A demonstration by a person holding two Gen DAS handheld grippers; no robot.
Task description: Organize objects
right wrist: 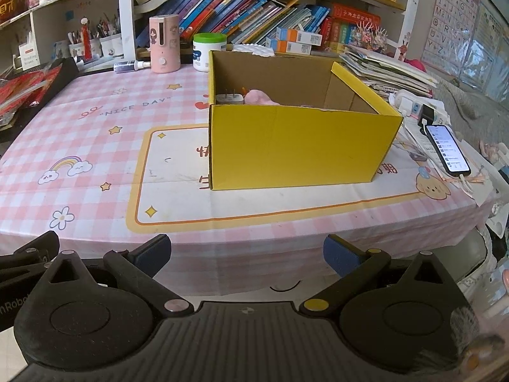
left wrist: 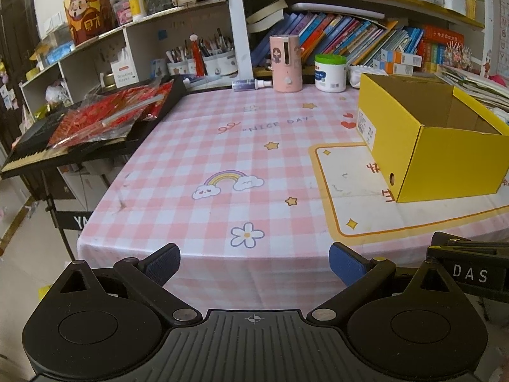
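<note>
Both the left gripper [left wrist: 254, 262] and right gripper [right wrist: 247, 254] hang wide open and empty off the table's near edge, so reaching carelessly could shove the light yellow box [right wrist: 296, 146], mid-table with a charger plug [right wrist: 229, 98] inside.

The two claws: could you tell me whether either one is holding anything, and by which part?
Nothing is held. The left claw and the right claw are both open and empty, short of the table edge.

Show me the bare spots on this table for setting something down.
Most open: the checked cloth between the keyboard and the yellow box. Also the strip between the box and the near edge. Crowded: the back row by the pink dispenser and white jar, and around the phone.
</note>
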